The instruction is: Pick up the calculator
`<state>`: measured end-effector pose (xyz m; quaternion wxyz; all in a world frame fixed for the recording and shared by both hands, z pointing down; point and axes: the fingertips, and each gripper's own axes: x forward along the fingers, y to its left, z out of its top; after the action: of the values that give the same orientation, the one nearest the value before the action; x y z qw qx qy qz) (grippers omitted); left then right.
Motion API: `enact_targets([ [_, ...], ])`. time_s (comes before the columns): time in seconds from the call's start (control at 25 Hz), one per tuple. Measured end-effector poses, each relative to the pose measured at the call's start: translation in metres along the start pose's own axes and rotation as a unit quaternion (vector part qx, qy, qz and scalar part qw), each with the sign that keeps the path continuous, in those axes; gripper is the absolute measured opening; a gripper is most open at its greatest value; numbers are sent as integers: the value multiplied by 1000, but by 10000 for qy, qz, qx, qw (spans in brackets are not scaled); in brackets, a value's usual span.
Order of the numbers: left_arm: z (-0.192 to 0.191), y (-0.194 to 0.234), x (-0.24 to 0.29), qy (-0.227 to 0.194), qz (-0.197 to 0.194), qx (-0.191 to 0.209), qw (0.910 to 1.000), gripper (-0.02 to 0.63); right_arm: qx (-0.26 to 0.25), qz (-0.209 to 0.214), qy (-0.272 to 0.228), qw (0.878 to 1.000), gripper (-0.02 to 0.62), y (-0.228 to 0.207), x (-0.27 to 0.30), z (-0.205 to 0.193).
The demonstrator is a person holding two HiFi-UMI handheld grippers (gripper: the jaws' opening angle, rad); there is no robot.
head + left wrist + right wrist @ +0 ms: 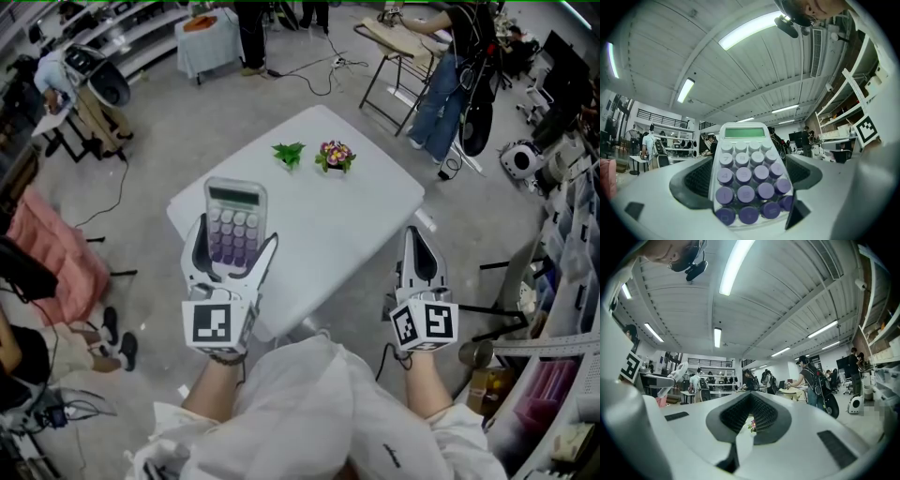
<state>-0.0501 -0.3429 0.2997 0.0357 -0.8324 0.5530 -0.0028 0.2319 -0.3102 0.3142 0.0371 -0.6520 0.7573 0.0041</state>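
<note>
Calculator of pale grey plastic with round lilac keys [234, 230] sits clamped by its long edges in the left claw [234, 248], held up over the near left edge of the white rectangular tabletop [356, 206]. It looks light and stiff but smooth-sided, so the side edges near its middle seem the safest hold, clear of keys and display. Right claw [418, 246] hangs empty, jaws almost together.

A white garment [309, 398] is worn; the white left gripper [234, 236] and right gripper [417, 242] bear black-and-white marker cubes [217, 323]
</note>
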Motion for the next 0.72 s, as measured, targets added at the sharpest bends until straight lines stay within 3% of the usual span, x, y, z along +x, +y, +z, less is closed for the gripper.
enact_targets([
  [0.16,4,-1,1,-76,-1,-125,9999,492,-146,41,-4,9999,17,5,2,1],
  [0.6,3,-2,4,-81,-61,71,9999,492,-111,167,15,9998,17,12,6,2],
  [0.72,3,-1,5,-53,6,-114,9999,492,-133,179,59,9997,17,13,6,-2],
])
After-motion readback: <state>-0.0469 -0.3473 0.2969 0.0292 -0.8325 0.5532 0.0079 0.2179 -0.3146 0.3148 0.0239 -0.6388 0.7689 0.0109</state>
